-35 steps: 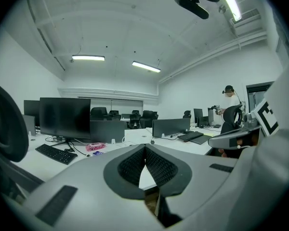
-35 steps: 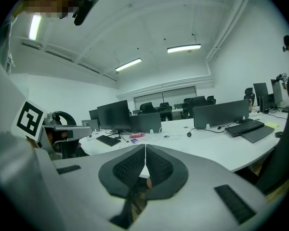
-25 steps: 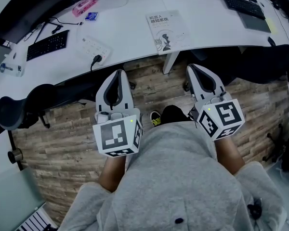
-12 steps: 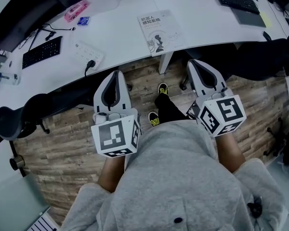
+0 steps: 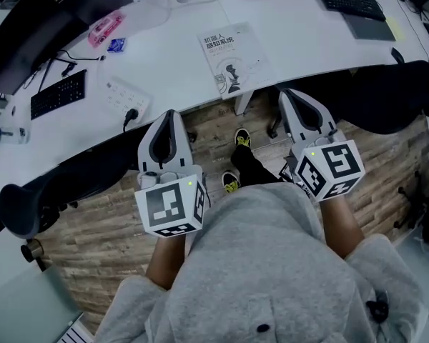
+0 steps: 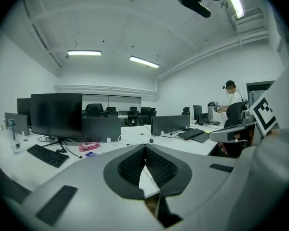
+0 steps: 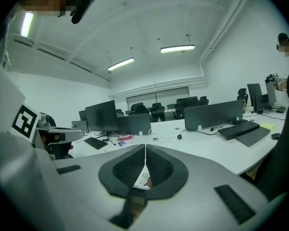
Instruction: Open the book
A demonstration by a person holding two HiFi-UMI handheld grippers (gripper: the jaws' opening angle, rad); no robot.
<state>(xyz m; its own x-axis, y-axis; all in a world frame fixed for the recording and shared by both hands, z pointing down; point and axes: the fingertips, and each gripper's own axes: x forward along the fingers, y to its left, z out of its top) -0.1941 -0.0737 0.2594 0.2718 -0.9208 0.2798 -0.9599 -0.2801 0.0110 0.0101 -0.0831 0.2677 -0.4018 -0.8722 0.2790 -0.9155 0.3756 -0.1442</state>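
The book [image 5: 232, 54] lies closed, cover up, on the white desk [image 5: 307, 34] in the upper middle of the head view, near the desk's front edge. Below it hover the left gripper [image 5: 170, 114] and right gripper [image 5: 286, 93] — both clenched on nothing. It looks like a thin, light paperback with a bendy, probably slick cover — likely best lifted at the cover's free long edge.

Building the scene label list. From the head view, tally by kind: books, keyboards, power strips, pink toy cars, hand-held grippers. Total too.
Book: 1
Keyboard: 2
Power strip: 1
Pink toy car: 1
Hand-held gripper: 2
Total: 7
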